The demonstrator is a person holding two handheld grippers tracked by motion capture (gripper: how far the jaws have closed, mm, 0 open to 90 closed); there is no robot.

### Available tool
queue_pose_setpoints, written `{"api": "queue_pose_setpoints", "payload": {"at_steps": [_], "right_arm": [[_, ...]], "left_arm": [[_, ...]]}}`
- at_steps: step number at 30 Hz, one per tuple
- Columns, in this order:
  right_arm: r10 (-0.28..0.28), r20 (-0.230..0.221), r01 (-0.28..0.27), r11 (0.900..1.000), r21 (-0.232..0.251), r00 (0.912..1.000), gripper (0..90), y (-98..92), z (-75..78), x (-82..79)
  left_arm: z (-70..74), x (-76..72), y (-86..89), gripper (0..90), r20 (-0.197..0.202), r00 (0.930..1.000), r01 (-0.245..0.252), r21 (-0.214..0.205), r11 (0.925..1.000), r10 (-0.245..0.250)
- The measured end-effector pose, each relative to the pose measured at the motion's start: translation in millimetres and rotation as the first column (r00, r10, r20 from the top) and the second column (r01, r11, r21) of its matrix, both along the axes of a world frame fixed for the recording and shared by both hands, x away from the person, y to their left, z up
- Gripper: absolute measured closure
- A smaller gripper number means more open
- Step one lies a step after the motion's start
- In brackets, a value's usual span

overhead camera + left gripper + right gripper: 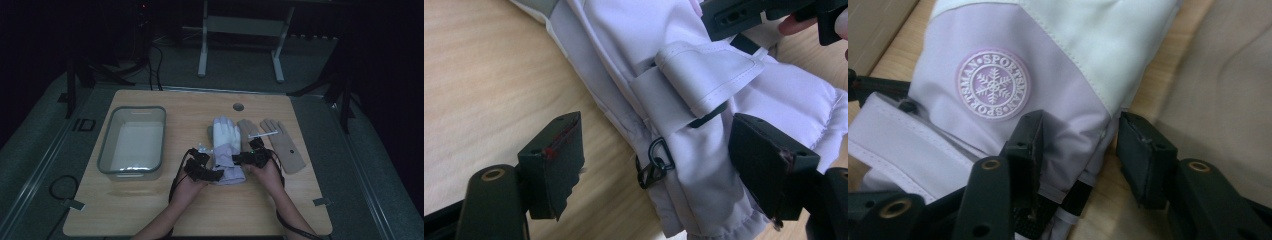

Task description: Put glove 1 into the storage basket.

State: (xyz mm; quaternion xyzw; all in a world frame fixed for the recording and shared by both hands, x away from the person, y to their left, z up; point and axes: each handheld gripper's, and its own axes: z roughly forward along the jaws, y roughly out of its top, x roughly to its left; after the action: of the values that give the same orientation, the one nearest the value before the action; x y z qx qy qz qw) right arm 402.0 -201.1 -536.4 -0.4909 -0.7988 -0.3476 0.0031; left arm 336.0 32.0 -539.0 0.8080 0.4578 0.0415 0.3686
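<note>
The white and lilac ski glove (226, 147) is lying on the counter (150, 210) just left of the beige glove (280, 142), well right of the clear bin (134, 141). It is looking soft, padded and light. The left gripper (656, 157) and right gripper (1078, 150) are both standing apart, straddling its cuff edges unclamped; the bunched cuff is offering the firmest hold.

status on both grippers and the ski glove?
Left gripper open, straddling the cuff edge of the lavender ski glove. Right gripper open around the opposite cuff edge, pads not clearly pressing. Beige gloves lie close beside it; clear bin well off.
</note>
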Motion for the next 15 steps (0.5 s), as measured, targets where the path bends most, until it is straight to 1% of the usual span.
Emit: {"api": "queue_pose_setpoints", "payload": {"at_steps": [2,4,6,7,8,9,10,11,13,14,15], "right_arm": [[0.004,-0.016,-0.004,1.0000,0.003,0.9999,51.5,4.3,-1.3,0.0],[0.018,-0.027,-0.017,0.9997,0.015,0.9995,51.5,7.0,-3.6,0.5],[0.023,-0.056,-0.020,0.9983,0.055,0.9982,51.6,6.9,-7.3,2.0],[0.024,-0.072,-0.018,0.9964,0.083,0.9971,54.0,5.4,-9.6,3.1],[0.032,-0.092,-0.021,0.9929,0.117,0.9953,56.1,3.6,-11.8,4.1],[0.043,-0.101,-0.028,0.9892,0.144,0.9939,57.5,1.8,-13.7,5.0],[0.052,-0.103,-0.034,0.9859,0.164,0.9933,59.6,0.2,-15.5,5.7],[0.057,-0.115,-0.035,0.9832,0.179,0.9917,61.1,-0.8,-16.6,6.2],[0.074,-0.111,-0.053,0.9815,0.184,0.9911,67.5,-1.1,-17.2,5.9],[0.078,-0.100,-0.059,0.9827,0.176,0.9919,71.0,-0.4,-16.0,5.0],[0.081,-0.080,-0.068,0.9859,0.153,0.9935,73.2,1.6,-14.0,3.3]], "left_arm": [[-1.8,-0.6,3.8,22.9,-0.012,0.9999,0.004,0.001,1.0000,-0.004],[-5.4,0.8,7.2,22.9,-0.032,0.9993,0.020,-0.003,0.9998,-0.020],[-9.5,3.5,10.4,22.9,-0.062,0.9976,0.028,-0.025,0.9993,-0.030],[-10.6,4.4,11.1,22.9,-0.071,0.9969,0.030,-0.033,0.9990,-0.032],[-11.4,4.8,11.3,23.1,-0.069,0.9968,0.039,-0.033,0.9987,-0.041],[-11.3,5.0,11.3,24.1,-0.069,0.9964,0.047,-0.031,0.9984,-0.049],[-11.4,4.8,10.9,25.3,-0.066,0.9962,0.055,-0.032,0.9980,-0.057],[-11.7,4.8,10.8,28.4,-0.067,0.9951,0.070,-0.040,0.9967,-0.072],[-12.7,4.4,10.8,36.9,-0.068,0.9936,0.085,-0.059,0.9946,-0.089],[-12.5,4.5,10.5,39.8,-0.071,0.9928,0.092,-0.057,0.9941,-0.096],[-11.7,5.1,10.1,42.8,-0.083,0.9916,0.095,-0.055,0.9940,-0.099]]}}
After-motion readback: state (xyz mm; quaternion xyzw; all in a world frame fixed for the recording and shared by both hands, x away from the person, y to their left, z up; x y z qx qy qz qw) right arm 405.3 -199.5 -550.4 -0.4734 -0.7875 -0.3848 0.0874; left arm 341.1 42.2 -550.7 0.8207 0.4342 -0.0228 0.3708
